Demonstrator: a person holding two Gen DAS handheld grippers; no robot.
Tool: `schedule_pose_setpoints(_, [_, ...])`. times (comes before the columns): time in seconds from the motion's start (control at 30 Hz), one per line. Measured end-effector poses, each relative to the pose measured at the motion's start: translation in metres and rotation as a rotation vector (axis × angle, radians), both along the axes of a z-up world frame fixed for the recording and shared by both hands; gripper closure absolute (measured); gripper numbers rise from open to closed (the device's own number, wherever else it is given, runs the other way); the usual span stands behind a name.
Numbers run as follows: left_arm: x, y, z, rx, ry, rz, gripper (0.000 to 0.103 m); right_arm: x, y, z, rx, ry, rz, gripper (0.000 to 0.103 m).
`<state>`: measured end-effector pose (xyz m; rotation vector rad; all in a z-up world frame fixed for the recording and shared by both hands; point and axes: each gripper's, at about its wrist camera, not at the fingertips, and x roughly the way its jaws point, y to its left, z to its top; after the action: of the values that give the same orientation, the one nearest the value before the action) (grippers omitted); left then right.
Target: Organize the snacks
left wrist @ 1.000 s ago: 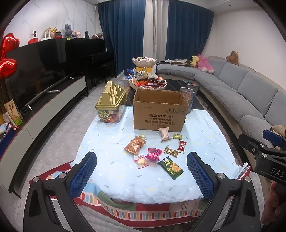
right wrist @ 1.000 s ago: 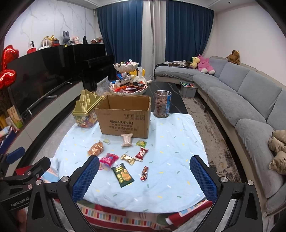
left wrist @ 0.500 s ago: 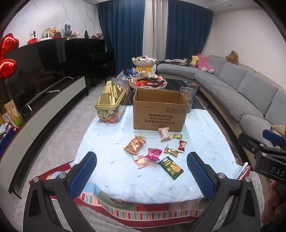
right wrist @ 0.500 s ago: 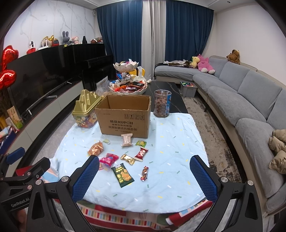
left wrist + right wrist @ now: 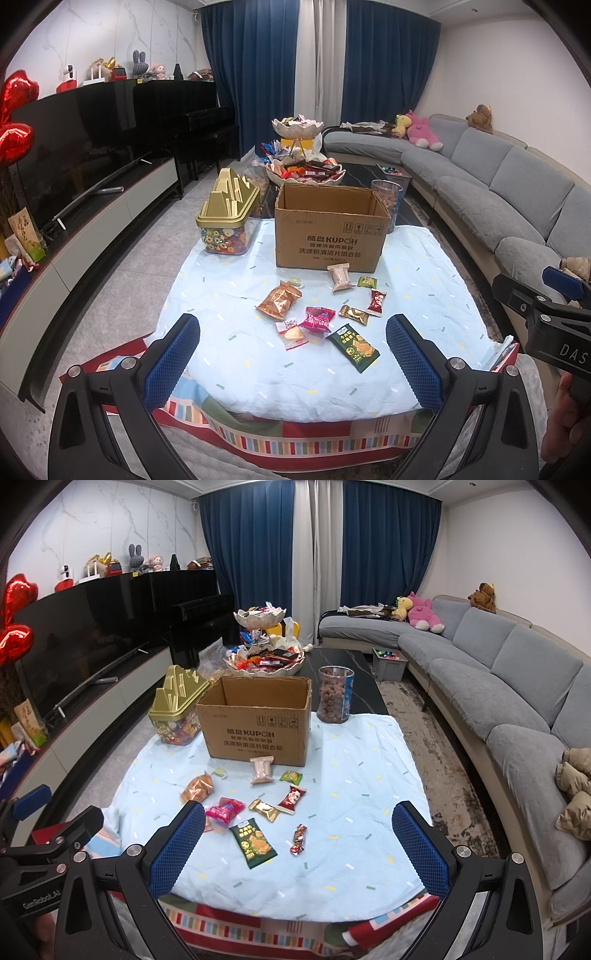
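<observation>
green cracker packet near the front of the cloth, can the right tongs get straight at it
Probably yes. The right tongs are open and empty, and the green cracker packet lies flat on the blue cloth just ahead, between the fingers. Only the small red candy lies close beside it; nothing covers it.

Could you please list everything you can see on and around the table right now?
cardboard box: 1, brown, open, back of the cloth
gold-lidded candy jar: 1, left of the box
clear jar of brown balls: 1, right of the box
loose snack packets: about ten, mixed colours, in front of the box, including dark green packet nearest
tablecloth: 1, light blue
tiered snack bowls: white, behind the box
sofa: grey, right
left gripper: open, empty
right gripper: open, empty
</observation>
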<state>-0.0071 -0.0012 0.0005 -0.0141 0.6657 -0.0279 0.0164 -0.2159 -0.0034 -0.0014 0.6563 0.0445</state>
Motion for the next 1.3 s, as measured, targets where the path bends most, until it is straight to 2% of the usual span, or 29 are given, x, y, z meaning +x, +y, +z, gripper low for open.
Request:
schedule_pose_setpoints(0.47, [0.000,-0.001,0.001,0.001,-0.002,0.002,0.000,0.002,0.000,0.006,-0.004,-0.004,-0.007,0.000])
schedule_pose_setpoints(0.8, [0.011,0.002,-0.003,0.032,-0.003,0.000,0.000,0.014,0.002,0.000,-0.009,0.008,-0.006,0.000])
schedule_pose_setpoints(1.07, [0.034,0.001,-0.017,0.059,0.016,0.004,0.000,0.028,0.005,-0.015,-0.025,0.040,-0.006,0.000])
schedule_pose_setpoints(1.3, [0.061,-0.005,-0.040,0.075,0.064,0.005,0.003,0.048,0.007,-0.032,-0.043,0.066,-0.004,0.001])
